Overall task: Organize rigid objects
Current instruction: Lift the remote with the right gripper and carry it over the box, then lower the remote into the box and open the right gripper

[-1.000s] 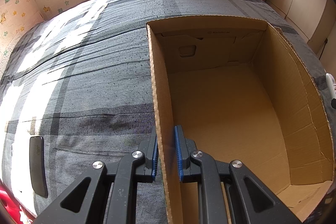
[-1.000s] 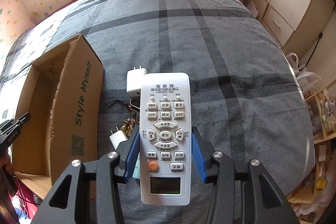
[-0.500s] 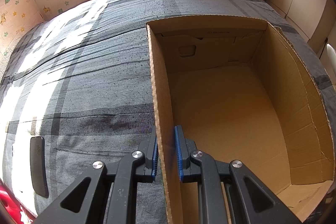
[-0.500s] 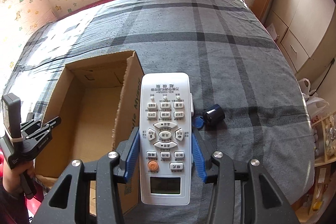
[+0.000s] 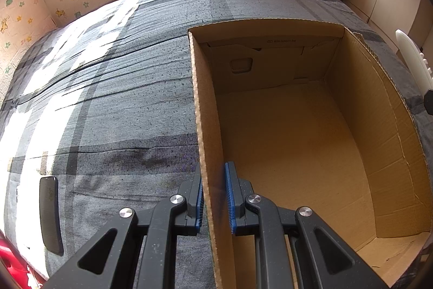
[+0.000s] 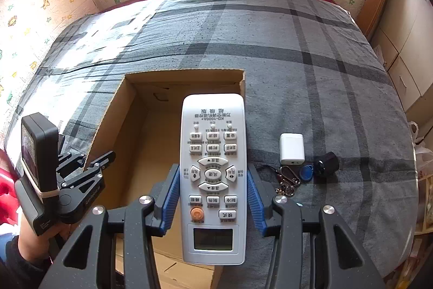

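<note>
My right gripper [image 6: 213, 180] is shut on a white remote control [image 6: 213, 169], its blue pads pressing both long sides. The remote hangs over the right wall of an open cardboard box [image 6: 130, 142] on the bed. In the left wrist view my left gripper [image 5: 213, 197] is shut on the box's left wall [image 5: 208, 153], one pad on each side. The box's floor [image 5: 292, 142] is bare. That left gripper [image 6: 89, 169] also shows at the box's left side in the right wrist view, held by a hand. The remote's tip [image 5: 411, 58] peeks in at the right edge.
On the grey plaid bed right of the box lie a white charger [image 6: 291, 148], a key ring with a blue tag [image 6: 295, 175] and a small black cylinder [image 6: 326, 163]. A dark phone [image 5: 50, 213] lies left of the box. Cabinets [image 6: 406, 50] stand to the right.
My right gripper carried the remote leftward from above the charger and keys to over the box's right wall. The left gripper kept still on the box wall.
</note>
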Demonstrator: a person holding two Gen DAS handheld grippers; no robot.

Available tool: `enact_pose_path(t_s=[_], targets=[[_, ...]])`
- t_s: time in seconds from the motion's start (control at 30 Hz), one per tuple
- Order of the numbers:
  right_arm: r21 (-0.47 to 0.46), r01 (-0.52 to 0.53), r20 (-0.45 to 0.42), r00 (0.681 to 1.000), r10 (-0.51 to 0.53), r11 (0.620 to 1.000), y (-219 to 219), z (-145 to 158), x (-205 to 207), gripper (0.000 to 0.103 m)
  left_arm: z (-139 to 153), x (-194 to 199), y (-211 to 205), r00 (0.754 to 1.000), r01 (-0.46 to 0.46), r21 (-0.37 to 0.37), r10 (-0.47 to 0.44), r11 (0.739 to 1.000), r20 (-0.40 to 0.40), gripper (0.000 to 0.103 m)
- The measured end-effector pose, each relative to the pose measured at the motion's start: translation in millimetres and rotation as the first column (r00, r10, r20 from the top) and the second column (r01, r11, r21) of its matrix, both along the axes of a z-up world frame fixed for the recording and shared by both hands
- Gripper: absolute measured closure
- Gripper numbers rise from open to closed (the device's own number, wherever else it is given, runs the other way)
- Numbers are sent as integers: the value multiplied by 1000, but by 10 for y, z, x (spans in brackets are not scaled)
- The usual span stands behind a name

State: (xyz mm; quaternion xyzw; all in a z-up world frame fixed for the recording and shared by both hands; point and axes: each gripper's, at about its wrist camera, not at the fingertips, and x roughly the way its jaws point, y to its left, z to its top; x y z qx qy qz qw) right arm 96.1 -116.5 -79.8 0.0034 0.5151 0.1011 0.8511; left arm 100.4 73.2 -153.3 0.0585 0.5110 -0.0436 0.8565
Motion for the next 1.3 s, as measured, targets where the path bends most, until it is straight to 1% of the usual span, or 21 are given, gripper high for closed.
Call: enact_pose_path(t_s=[0.23,0.57,0.83,1.1,1.3], targets=[[-2,-48,-27,998,48,999,321,-133,81,54,-8,3,2,1000,0,2,0,1000,-1,88],[-34,-86,-111,990,82,996,662,-527,220,54,-12,5,2,1000,1,3,-1,1000,0,88],[-57,-91,-188,979,79,994,821,-825,339,54,-20,6,12,1000,1,7,-1,1000,0,88],[-84,-95,-274,959,69,992,918,-1129,419,53,-26,2,-2,1000,1,12,-1,1000,1,88],[-91,-86,-321,946,53,992,914,-1253,478,53,-34,-11,-33,1000,0,25,0,1000,3,88]])
